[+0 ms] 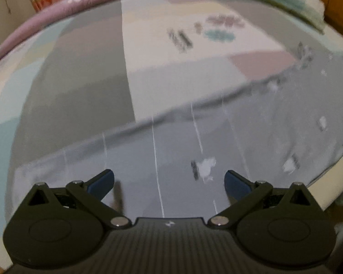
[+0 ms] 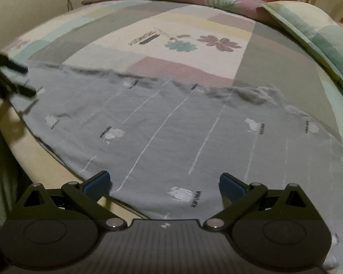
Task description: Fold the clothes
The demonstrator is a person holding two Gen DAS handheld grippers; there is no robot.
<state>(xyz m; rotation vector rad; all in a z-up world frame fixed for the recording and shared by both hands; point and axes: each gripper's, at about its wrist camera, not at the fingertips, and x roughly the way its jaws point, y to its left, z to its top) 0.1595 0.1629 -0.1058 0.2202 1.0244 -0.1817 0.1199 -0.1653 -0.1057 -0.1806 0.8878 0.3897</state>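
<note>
So the grey garment (image 2: pixel 171 123) is spread flat across the lower half of the frame on the bed (image 2: pixel 183 43), presumably for folding, with both the left hand-held gripper (image 1: pixel 169 182) and right hand-held gripper (image 2: pixel 164 182) wide open, holding nothing.

Left wrist view all blurry: small white prints on grey striped cloth (image 1: pixel 205 166) just smudges. Cloth cut off at right edge in both views. Dark letters by prints too small to read. Left claw (image 2: pixel 22 81) blurry, half past edge.
</note>
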